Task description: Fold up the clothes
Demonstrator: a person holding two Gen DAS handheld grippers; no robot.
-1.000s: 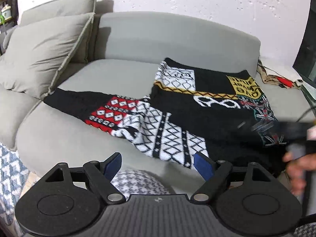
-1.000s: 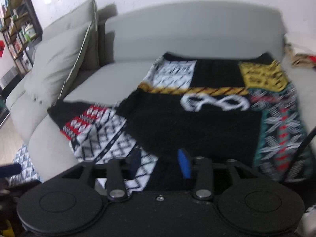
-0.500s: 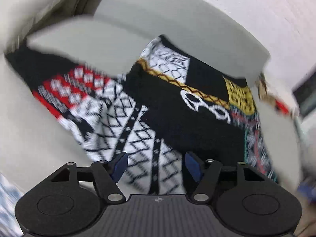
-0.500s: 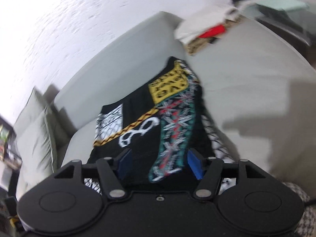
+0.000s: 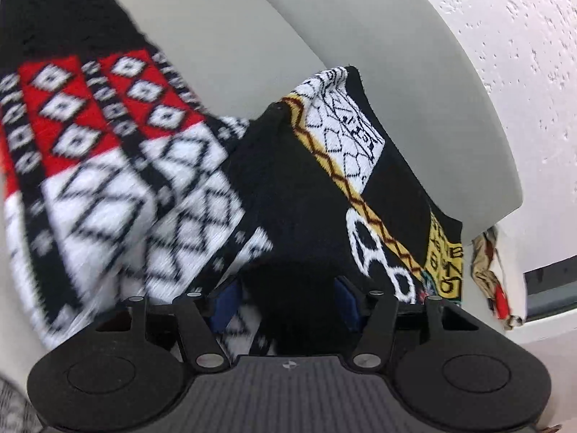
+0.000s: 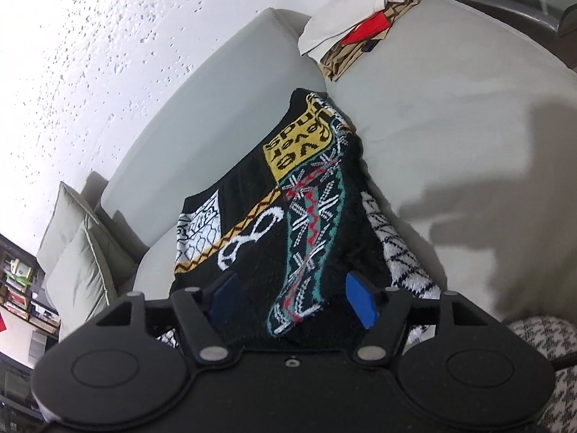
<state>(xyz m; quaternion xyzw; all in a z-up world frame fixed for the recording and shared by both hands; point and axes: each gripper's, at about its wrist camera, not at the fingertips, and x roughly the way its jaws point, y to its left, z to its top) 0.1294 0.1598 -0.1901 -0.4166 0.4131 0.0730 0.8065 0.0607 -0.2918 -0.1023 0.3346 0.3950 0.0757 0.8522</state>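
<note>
A patterned knit sweater [image 5: 317, 187], black with white, red, yellow and teal panels, lies partly folded on a grey sofa [image 5: 223, 32]. My left gripper [image 5: 286, 305] is open, its blue pads straddling the sweater's near black edge, beside the white-and-red sleeve [image 5: 108, 166]. In the right wrist view the sweater [image 6: 288, 202] also shows. My right gripper [image 6: 294, 301] is open around the near hem, by the teal patterned strip [image 6: 310, 238]. Neither gripper is closed on the fabric.
A pile of folded beige, white and red clothes [image 6: 357, 32] sits on the sofa's far right end. Grey cushions [image 6: 83, 252] lean at the left end, with shelves [image 6: 21, 296] beyond. A white textured wall [image 6: 108, 36] is behind.
Both grippers have moved down and forward onto the sweater's near edge, left toward the left side, right toward the right side. Their jaws now straddle the fabric.
</note>
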